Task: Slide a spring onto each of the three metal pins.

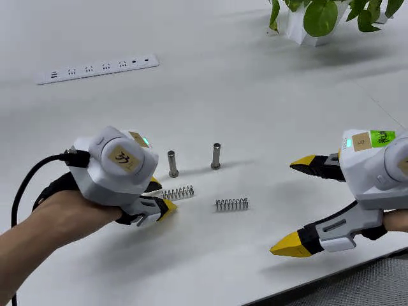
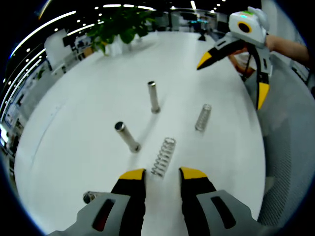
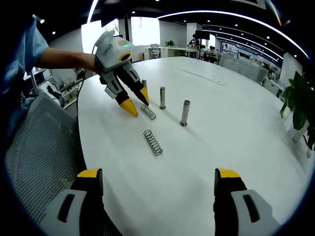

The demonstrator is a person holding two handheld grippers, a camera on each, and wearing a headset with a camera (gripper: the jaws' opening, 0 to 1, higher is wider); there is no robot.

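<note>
Two metal pins stand upright on the white table (image 1: 268, 108): one (image 1: 172, 164) on the left, one (image 1: 216, 156) on the right. A third pin (image 2: 88, 197) peeks out by my left gripper's body. One spring (image 2: 163, 156) lies flat with its near end just ahead of my left gripper (image 2: 163, 173), whose jaws are open and do not touch it. A second spring (image 1: 231, 204) lies loose further right. My right gripper (image 1: 290, 205) hovers wide open at the right with nothing between its jaws, well clear of the springs.
A white power strip (image 1: 97, 68) lies at the back left. A potted plant (image 1: 319, 16) stands at the back right. The table's front edge runs past a grey mesh chair (image 1: 363, 280) at the bottom right. A black cable (image 1: 25, 185) trails from the left gripper.
</note>
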